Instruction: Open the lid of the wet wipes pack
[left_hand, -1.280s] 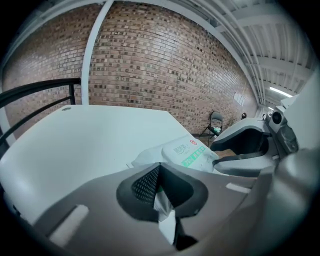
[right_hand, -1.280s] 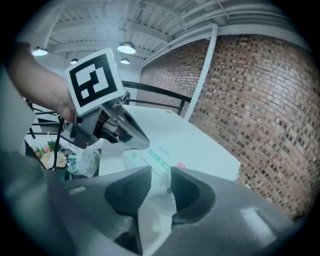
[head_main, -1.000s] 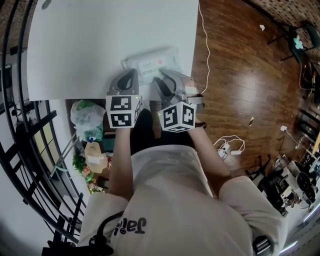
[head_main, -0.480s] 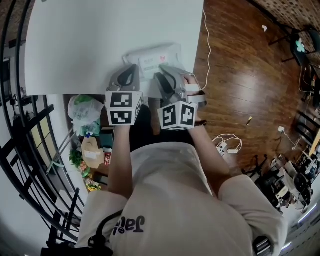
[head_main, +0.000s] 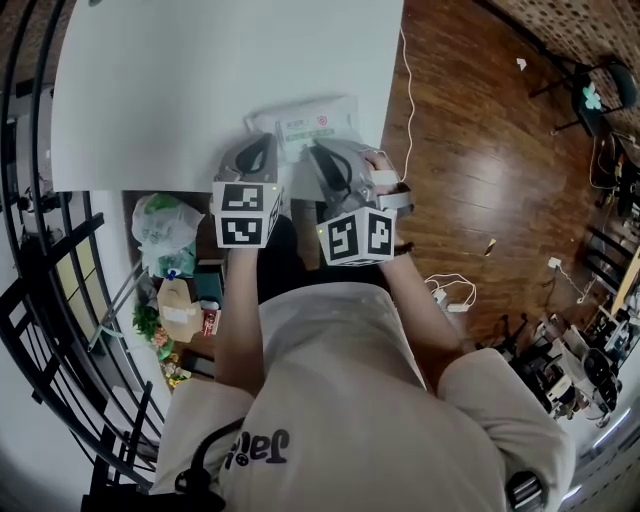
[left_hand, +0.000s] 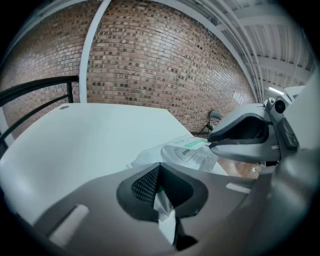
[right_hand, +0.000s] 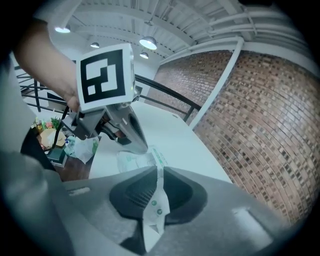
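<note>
The white wet wipes pack (head_main: 305, 122) lies at the near edge of the white table (head_main: 200, 80), its green label and "OPEN" lid sticker (left_hand: 186, 152) facing up. My left gripper (head_main: 260, 148) is shut on the pack's near left edge, with clear film pinched between its jaws (left_hand: 162, 205). My right gripper (head_main: 320, 152) is on the pack's near right side. Its jaws are closing, and a thin white flap with green dots (right_hand: 153, 207) is pinched between them. The rest of the pack (right_hand: 134, 161) shows beyond, under the left gripper (right_hand: 134, 142).
The table's near edge runs just under both grippers. Below it on the left sit a plastic bag (head_main: 162, 225) and small boxes (head_main: 180, 305) beside a black railing (head_main: 40, 300). A white cable (head_main: 408, 100) runs over the wooden floor on the right.
My right gripper has risen slightly. The left gripper has stayed where it was on the pack's edge.
</note>
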